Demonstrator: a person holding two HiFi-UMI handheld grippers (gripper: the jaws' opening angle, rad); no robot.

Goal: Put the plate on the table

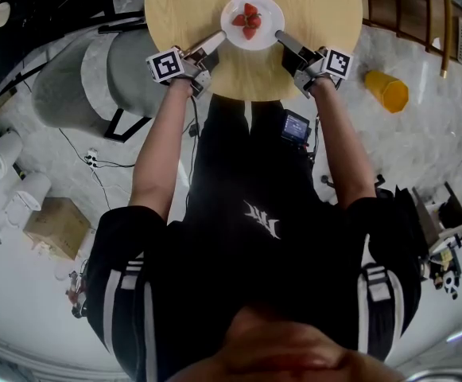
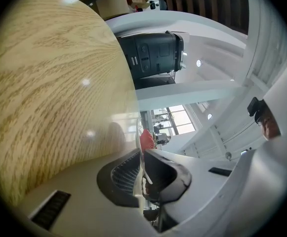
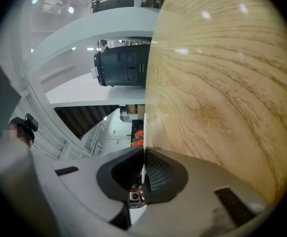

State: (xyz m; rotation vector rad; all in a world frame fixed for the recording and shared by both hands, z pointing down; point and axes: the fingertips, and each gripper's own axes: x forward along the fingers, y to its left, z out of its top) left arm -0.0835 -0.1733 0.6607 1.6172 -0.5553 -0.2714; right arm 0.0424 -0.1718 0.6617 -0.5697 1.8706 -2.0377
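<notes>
Being clamped at 2 opposite points of its rim, a round, glossy white plate (image 1: 232, 5) is being held over the middle of a round table of pale, grained wood (image 1: 326, 22). The left gripper (image 1: 219, 40) is being pressed shut on the plate's left rim and the right gripper (image 1: 281, 36) on its right rim. In each gripper view the dark ribbed pads (image 2: 125, 177) are being squeezed against the thin white edge, 1 jaw on the table side and 1 on the upper side, with hardly any gap between them. Whether the plate's base is touching the wood cannot be told.

A small heap of red strawberries (image 1: 248, 21) is being carried at the plate's centre. The plate is being shown well inside the table's curved edge, with bare, smooth, faintly reflective wood open on every side of it. Both grippers are being reached in over the near edge, which is close to the person's black top (image 1: 238, 237).

Just beside the table's left edge a rounded seat in grey fabric (image 1: 95, 78) is being shown. A yellow plastic cup (image 1: 386, 91) is lying on its side on the pale polished floor (image 1: 421, 142), well apart to the right.
</notes>
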